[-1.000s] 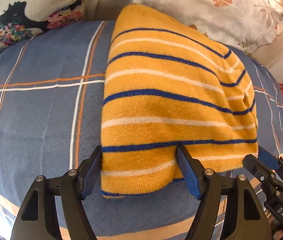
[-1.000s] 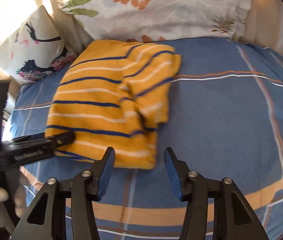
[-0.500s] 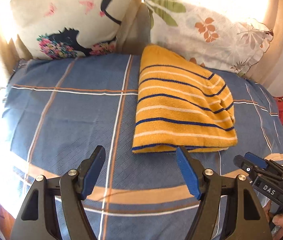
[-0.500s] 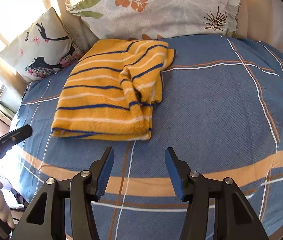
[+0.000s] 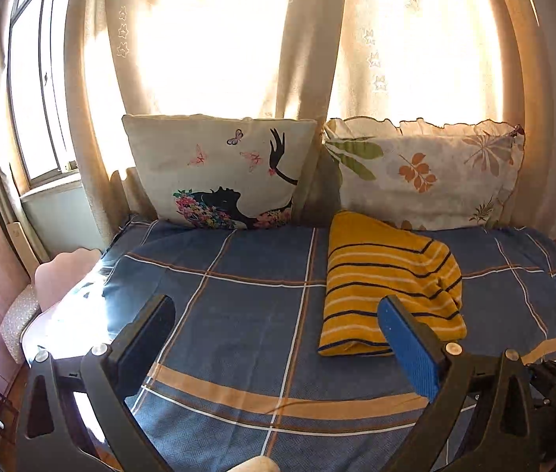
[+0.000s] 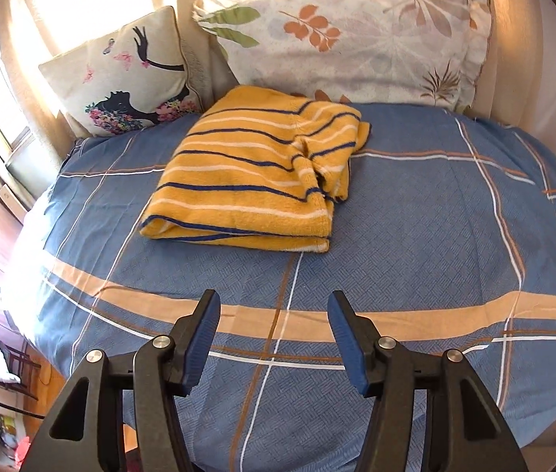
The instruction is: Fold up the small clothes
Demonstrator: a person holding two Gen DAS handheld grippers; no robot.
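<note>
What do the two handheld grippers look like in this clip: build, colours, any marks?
The left gripper and right gripper match: black angular plastic frames with triangular cut-outs, silver round screw heads at the joints, and two fingers faced with blue ribbed pads. No cables, sleeves or lettering show.

The left wrist view looks level across the bed [image 5: 238, 306] from its near edge toward the curtains [image 5: 309, 39], well back from the sweater [image 5: 380, 283], its own tongs [image 5: 282, 338] framing the bottom. The right wrist view sits higher and nearer, tilted down on the bed [image 6: 415, 236], its tongs [image 6: 274, 338] low in the middle. Both share the sweater [image 6: 254, 181], the two pillows [image 5: 219, 169] [image 6: 352, 35] behind it and the checked sheet.
</note>
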